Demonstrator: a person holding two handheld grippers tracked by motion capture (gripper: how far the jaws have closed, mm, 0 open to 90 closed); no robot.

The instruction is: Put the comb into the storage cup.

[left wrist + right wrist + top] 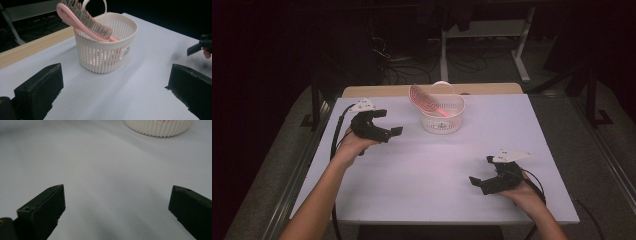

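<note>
A white slotted basket (pixel 442 119) stands on the white table (pixel 427 175) at the back middle, and a pink hairbrush (pixel 424 100) leans out of it to the left. In the left gripper view the basket (pixel 107 52) is straight ahead with the brush (pixel 82 21) resting on its rim. My left gripper (pixel 390 122) hovers open to the left of the basket, and its jaws (pixel 115 87) are spread wide with nothing between them. Near the front right my right gripper (pixel 481 170) is open and empty, with the basket's base (pixel 160 127) far ahead of its jaws (pixel 117 207).
A wooden strip (pixel 387 91) runs along the table's back edge. Beyond it are dark floor, cables and white frame legs (pixel 444 55). Cables trail from both grippers off the table's left and front right edges. The right gripper's tip (pixel 198 47) appears at the left gripper view's right edge.
</note>
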